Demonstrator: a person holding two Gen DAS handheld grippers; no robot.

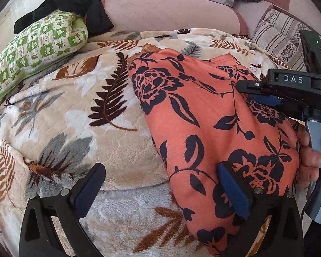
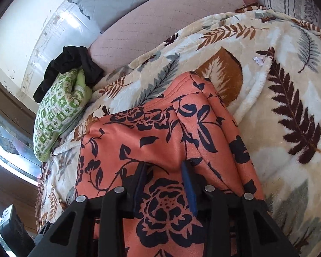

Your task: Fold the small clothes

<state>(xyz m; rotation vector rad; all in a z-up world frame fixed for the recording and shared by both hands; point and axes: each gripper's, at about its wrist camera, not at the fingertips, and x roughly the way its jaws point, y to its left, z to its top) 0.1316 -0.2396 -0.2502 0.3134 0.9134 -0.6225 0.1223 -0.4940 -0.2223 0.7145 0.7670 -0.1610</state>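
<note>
I have the orange garment printed with dark navy roses and leaves point(image 1: 203, 128) lying on the cream plush blanket with brown and grey fern leaves point(image 1: 75, 111), toward the blanket's right side as the left wrist camera shows it, well apart from the green-and-white checked pillow point(image 1: 36, 49) and the crumpled black cloth point(image 1: 75, 4) at the far left corner. It already looks doubled over, with a raised ridge running down its length.

My left gripper point(image 1: 160, 190) is released, jaws spread as wide as they go; its right pad point(image 1: 231, 190) rests over the garment's near edge, the other hangs over bare blanket, and nothing is pinched.

My right gripper point(image 2: 165, 184) sits half-open low over the cloth, a rose between the pads. I cannot tell whether they press a fold or merely straddle it. The left wrist view shows it lying across the garment's right side, my hand point(image 1: 310, 160) on the trigger.

I judge I am between folds: one laid, the next not yet started. Next I must close on an edge and carry it across without dragging the soft blanket along.
</note>
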